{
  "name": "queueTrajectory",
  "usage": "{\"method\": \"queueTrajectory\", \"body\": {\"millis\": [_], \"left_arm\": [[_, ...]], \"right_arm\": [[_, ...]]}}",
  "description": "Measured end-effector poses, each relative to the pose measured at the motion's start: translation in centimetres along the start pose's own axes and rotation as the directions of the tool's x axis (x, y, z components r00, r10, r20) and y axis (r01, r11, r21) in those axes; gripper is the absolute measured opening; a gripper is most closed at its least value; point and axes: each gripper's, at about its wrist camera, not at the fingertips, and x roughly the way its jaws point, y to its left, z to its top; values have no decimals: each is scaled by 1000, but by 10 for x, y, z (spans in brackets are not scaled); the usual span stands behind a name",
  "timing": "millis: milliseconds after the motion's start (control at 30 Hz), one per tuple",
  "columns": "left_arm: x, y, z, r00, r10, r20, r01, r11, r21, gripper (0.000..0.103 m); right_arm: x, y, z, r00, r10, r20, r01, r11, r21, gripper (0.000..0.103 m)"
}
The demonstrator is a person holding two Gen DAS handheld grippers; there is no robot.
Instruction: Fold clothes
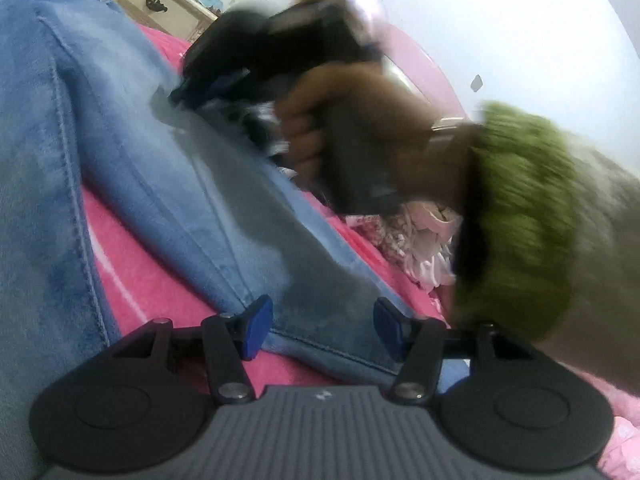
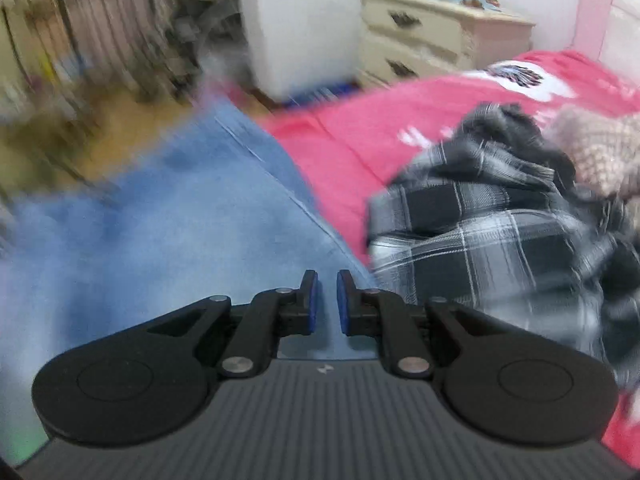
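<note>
- We counted one pair of blue jeans [image 1: 168, 184], spread over the bed.
- We saw one pink bedcover [image 2: 360, 136].
- We counted one black-and-white checked garment [image 2: 492, 240].
- We saw one floral pink-and-white piece of cloth [image 1: 416, 240].
- We made out one cream chest of drawers [image 2: 424, 36].
- We counted two tongs: left tongs [image 1: 322, 332], right tongs [image 2: 326, 304].
- We saw one hand [image 1: 344, 128] in one green sleeve [image 1: 520, 220].

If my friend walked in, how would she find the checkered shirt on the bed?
Start at the bed with the pink blanket. Beside the blue jeans spread across it lies a crumpled heap: the black-and-white checkered shirt. It is the only thing with a grid of dark and white squares; the beige knit next to it is plain.
</note>
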Motion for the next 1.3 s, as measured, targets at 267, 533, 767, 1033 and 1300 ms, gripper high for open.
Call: {"method": "queueTrajectory", "body": {"millis": [267,533,767,1033,1300], "left_arm": [[-1,6,-1,999,-35,23,35,999,-24,58],[-2,11,-1,998,-57,36,59,998,-35,58],[-2,12,1,997,-61,37,62,998,-32,58],[2,7,1,998,-58,32,59,998,-32,58],[2,2,0,999,-34,0,34,999,-33,60]], "right_arm": [[-1,10,17,997,-5,75,9,999,-45,9],[71,5,51,994,100,35,-102,991,91,10],[19,-27,43,976,163,144,-190,962,194,16],[-193,-87,-92,966,6,260,-76,962,262,21],[-389,-63,-277,926,-356,121,206,750,629,22]]}}
